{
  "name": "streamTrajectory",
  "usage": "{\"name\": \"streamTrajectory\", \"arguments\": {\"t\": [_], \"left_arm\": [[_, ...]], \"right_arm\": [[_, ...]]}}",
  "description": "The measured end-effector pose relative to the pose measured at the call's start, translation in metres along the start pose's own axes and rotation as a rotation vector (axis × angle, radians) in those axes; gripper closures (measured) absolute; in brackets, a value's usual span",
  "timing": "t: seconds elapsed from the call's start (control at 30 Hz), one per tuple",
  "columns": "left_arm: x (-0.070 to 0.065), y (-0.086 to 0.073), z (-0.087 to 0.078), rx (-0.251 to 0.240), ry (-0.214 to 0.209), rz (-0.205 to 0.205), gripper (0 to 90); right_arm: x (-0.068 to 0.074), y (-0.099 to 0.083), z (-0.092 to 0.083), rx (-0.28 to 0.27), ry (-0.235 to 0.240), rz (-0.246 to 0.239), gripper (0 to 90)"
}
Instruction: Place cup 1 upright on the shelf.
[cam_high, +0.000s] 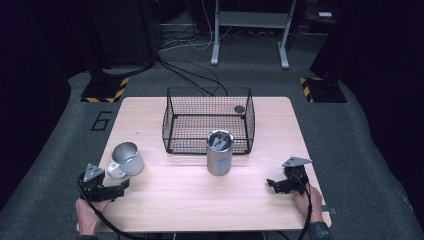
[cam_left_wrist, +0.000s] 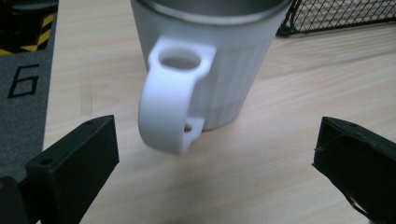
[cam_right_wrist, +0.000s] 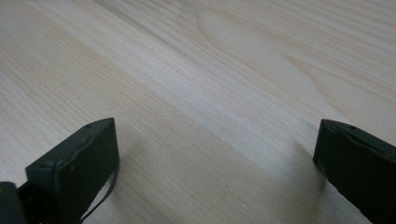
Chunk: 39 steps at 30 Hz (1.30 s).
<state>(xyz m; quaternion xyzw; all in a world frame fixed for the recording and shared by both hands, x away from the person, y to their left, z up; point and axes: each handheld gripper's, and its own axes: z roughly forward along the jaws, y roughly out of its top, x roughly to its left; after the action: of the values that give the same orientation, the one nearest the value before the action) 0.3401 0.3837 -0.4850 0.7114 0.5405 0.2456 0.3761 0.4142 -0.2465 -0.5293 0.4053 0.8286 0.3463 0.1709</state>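
A white mug (cam_high: 127, 159) with a metal rim and a looped handle (cam_left_wrist: 173, 95) stands upright at the table's left. My left gripper (cam_high: 120, 188) is open just in front of it, its jaws wide on either side of the handle without touching. A tall steel cylinder cup (cam_high: 220, 152) stands mid-table, dark items inside it. Behind it sits a black wire basket (cam_high: 208, 121) with a small dark round object (cam_high: 239, 109) at its back right. My right gripper (cam_high: 272, 184) is open low over bare wood (cam_right_wrist: 224, 93) near the right front.
The wooden table (cam_high: 200, 200) has free surface between the two grippers. Beyond the far edge lie floor cables (cam_high: 190, 75), a metal stand's legs (cam_high: 250, 35) and hazard-striped bases (cam_high: 105, 91). A "6" (cam_left_wrist: 23, 84) is marked on the floor left of the table.
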Motion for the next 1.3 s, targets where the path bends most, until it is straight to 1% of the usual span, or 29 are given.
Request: {"name": "streamTrajectory", "arguments": {"t": [0.03, 0.13, 0.17, 0.2, 0.23, 0.27, 0.3, 0.33, 0.37, 0.5, 0.63, 0.67, 0.7, 0.83, 1.0, 1.3], "left_arm": [[0.000, 0.008, -0.001, -0.010, 0.004, 0.006, 0.0], [0.000, 0.019, -0.001, -0.018, 0.005, 0.023, 0.0], [-0.001, 0.023, -0.002, -0.021, 0.010, 0.026, 0.0], [-0.001, 0.028, -0.002, -0.014, 0.013, 0.037, 0.0], [-0.001, 0.031, -0.002, -0.020, 0.018, 0.042, 0.0], [-0.001, 0.031, -0.002, -0.020, 0.018, 0.042, 0.0], [0.000, 0.039, -0.001, -0.024, 0.018, 0.045, 0.0], [0.000, 0.043, 0.000, -0.029, 0.021, 0.051, 0.0], [0.001, 0.047, 0.000, -0.023, 0.018, 0.052, 0.0], [0.001, 0.059, 0.005, -0.028, 0.010, 0.057, 0.0], [0.002, 0.064, 0.009, -0.021, -0.004, 0.056, 0.0], [0.001, 0.065, 0.011, -0.026, -0.002, 0.058, 0.0], [0.001, 0.067, 0.013, -0.018, -0.004, 0.063, 0.0], [0.001, 0.070, 0.016, -0.017, -0.006, 0.065, 0.0], [-0.002, 0.074, 0.023, 0.001, 0.000, 0.081, 0.0], [-0.004, 0.080, 0.024, -0.003, -0.008, 0.089, 0.0]], "right_arm": [[0.000, 0.000, 0.000, 0.000, 0.000, 0.000, 0.0], [0.000, 0.000, 0.000, 0.000, 0.001, 0.000, 0.0], [0.000, 0.000, 0.000, 0.001, 0.000, 0.000, 0.0], [0.000, 0.000, 0.000, 0.001, 0.001, -0.001, 0.0], [0.000, 0.000, 0.000, 0.001, 0.001, -0.002, 0.0], [0.000, 0.000, 0.000, 0.003, 0.002, -0.007, 0.0], [0.000, 0.000, 0.000, 0.002, 0.001, -0.007, 0.0], [0.000, 0.000, 0.000, 0.001, 0.001, -0.006, 0.0], [0.000, 0.000, 0.000, 0.002, 0.002, -0.007, 0.0], [0.000, 0.000, 0.000, 0.003, 0.002, -0.007, 0.0], [0.000, 0.000, 0.000, 0.001, 0.000, 0.000, 0.0], [0.000, 0.000, 0.000, 0.000, 0.000, 0.000, 0.0], [0.000, 0.000, 0.000, 0.000, 0.000, 0.000, 0.0], [0.000, 0.000, 0.000, 0.000, 0.000, 0.000, 0.0], [0.000, 0.000, 0.000, 0.000, 0.000, 0.000, 0.0], [0.000, 0.000, 0.000, 0.001, 0.001, 0.000, 0.0]]}}
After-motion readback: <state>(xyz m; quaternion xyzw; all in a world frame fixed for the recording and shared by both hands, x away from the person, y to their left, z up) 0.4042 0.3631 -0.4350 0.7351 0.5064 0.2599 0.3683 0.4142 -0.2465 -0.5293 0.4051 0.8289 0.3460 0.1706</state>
